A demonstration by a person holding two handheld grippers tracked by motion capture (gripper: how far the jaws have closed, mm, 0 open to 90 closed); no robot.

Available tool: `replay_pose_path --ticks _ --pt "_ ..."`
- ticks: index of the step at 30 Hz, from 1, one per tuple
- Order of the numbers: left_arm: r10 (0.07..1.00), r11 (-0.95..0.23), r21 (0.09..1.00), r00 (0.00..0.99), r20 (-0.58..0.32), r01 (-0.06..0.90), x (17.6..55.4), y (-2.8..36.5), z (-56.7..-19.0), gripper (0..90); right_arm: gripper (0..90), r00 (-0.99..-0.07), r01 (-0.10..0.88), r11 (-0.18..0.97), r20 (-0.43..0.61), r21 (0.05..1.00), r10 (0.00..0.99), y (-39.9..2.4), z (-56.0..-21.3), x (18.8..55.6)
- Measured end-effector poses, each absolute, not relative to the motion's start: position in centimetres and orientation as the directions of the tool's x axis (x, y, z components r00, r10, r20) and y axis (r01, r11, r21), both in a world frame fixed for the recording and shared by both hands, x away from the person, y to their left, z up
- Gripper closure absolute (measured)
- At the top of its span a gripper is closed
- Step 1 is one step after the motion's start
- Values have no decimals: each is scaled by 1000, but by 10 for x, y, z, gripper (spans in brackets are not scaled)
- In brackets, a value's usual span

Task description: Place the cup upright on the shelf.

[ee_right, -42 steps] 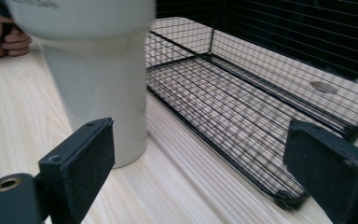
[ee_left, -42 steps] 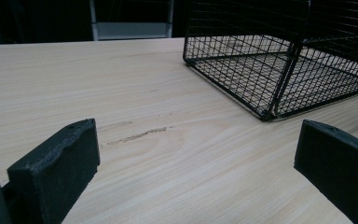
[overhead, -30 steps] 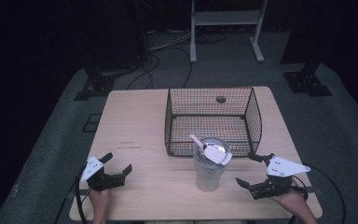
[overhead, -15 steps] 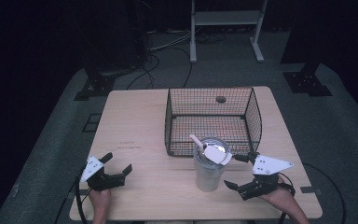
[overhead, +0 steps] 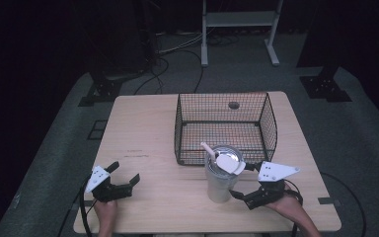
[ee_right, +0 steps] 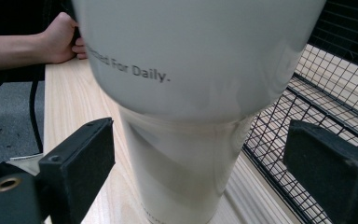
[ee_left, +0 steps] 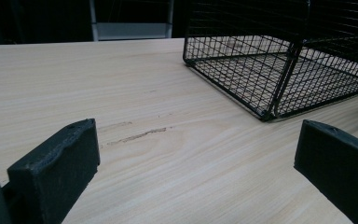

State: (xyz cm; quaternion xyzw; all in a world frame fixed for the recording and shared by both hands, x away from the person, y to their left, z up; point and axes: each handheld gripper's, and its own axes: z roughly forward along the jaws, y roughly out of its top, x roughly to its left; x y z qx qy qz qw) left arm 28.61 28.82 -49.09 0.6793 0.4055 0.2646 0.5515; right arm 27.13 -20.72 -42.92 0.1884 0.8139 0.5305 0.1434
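So the right gripper [overhead: 243,181] is right up against the tumbler [overhead: 220,177], jaws spread wide with the cup sitting between them but not touched by either. In the right gripper view the tumbler [ee_right: 191,93] looms dead ahead, its narrow base between the two black jaws with a clear gap on each side, and you can read "For Daily." printed on the wider upper part. It stands upright on the table [overhead: 143,143], lid on top with a white straw or tab sticking out.

Just past the tumbler, away from the gripper, is the wire basket [overhead: 225,127]; in the right gripper view its mesh [ee_right: 317,107] runs along the right side, just beside the cup. Can't tell if the cup actually touches the basket.

The left gripper [overhead: 122,176] is well off to the other side, resting low near the table's near edge, jaws also spread and holding nothing. From the left gripper view there's bare wood ahead between its jaws, and the basket [ee_left: 279,60] sits ahead and to the right, well apart.

The person's other hand [ee_right: 65,39] shows beyond the tumbler in the right gripper view.
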Motion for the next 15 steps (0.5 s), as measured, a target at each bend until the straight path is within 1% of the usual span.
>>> replay_pose_path --ticks 11,15 --pt "843 -64 964 532 -87 258 286 288 -491 0 83 -893 169 349 -7 922 451 -194 -437 277" --pt "843 -63 964 531 -88 259 286 288 -491 0 83 -893 168 326 4 930 450 -185 -441 279"
